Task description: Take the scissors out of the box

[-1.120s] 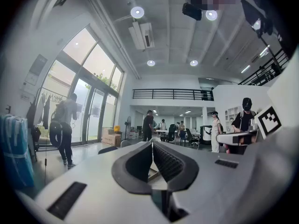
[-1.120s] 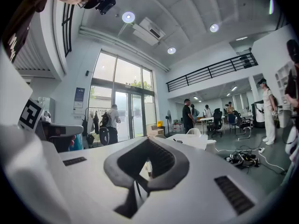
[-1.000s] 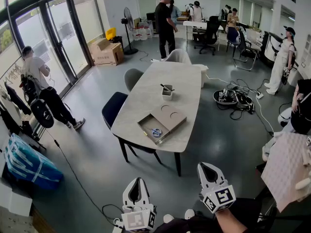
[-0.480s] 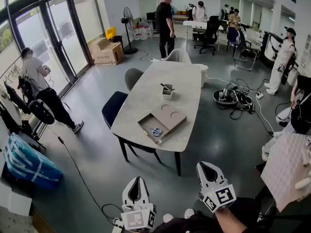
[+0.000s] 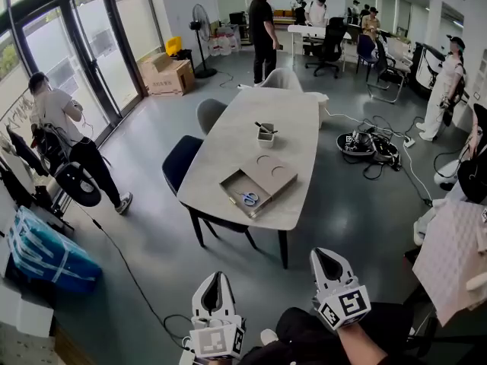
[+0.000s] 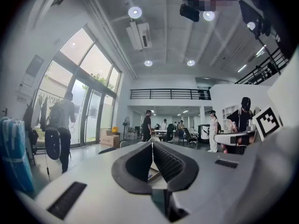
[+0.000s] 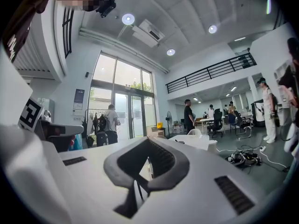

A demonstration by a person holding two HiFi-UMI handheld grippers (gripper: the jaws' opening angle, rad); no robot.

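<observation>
Blue-handled scissors (image 5: 248, 198) lie in the open tray of a flat brown box (image 5: 272, 173), near the front edge of a long pale table (image 5: 243, 128). The table stands a few steps ahead of me. My left gripper (image 5: 215, 277) and right gripper (image 5: 326, 252) are low in the head view, well short of the table, and both point toward it. Seen in its own view, the left gripper (image 6: 152, 143) has its ribbed pads meeting at the tip with nothing between them. The right gripper (image 7: 148, 139) is likewise shut and empty.
A small white holder with pens (image 5: 265, 134) sits mid-table. A dark blue chair (image 5: 180, 167) and a grey chair (image 5: 209, 114) stand on the table's left. Cables (image 5: 369, 144) lie on the floor at right. A person (image 5: 65, 124) stands by the glass doors, others farther back.
The table and box sit slightly lower and nearer in the head view. The person by the doors has shifted. Both grippers keep their places and stay shut.
</observation>
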